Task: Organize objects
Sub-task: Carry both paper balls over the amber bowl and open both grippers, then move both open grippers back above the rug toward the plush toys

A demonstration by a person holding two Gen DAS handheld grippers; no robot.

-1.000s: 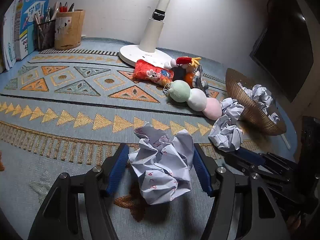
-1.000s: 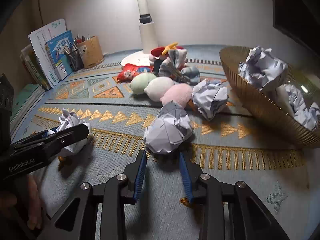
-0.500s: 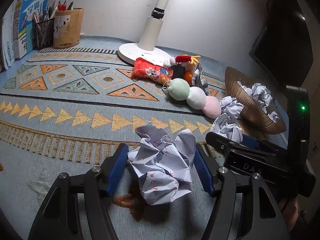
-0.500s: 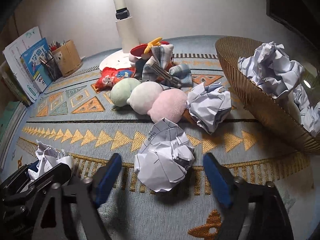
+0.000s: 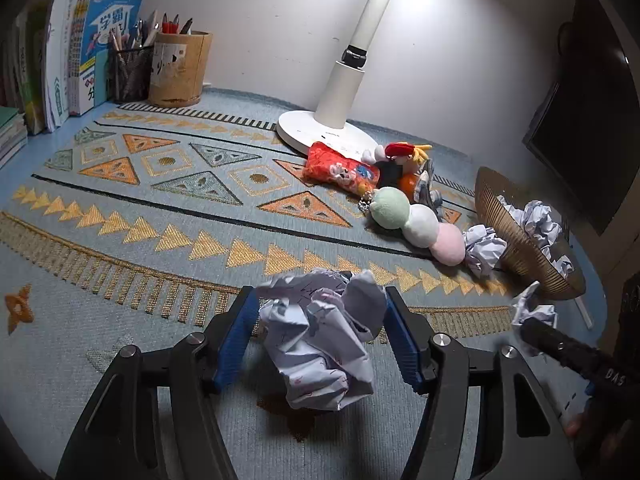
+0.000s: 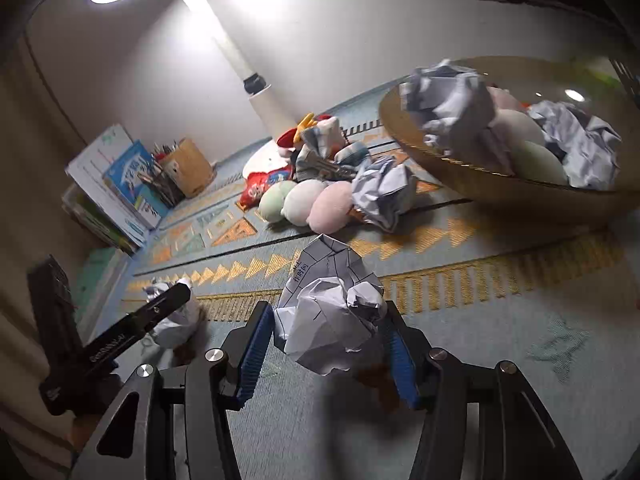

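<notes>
While both jaw sets are closing, each already pinches a crumpled paper wad: left gripper [image 5: 318,340] clamps the red-inked wad [image 5: 320,336] over the patterned mat [image 5: 160,216], right gripper [image 6: 326,342] clamps the grid-lined wad [image 6: 330,320]. Gold bowl [image 6: 500,196] sits ahead-right, holding more wads; another wad [image 6: 382,192] lies beside it.

mat [image 5: 168,216]: woven cloth, matt; balls [image 6: 332,320]: crumpled paper; bowl [image 6: 500,192]: ribbed, glossy

Roughly five paper balls [image 5: 320,336], one bowl [image 5: 516,236]
</notes>
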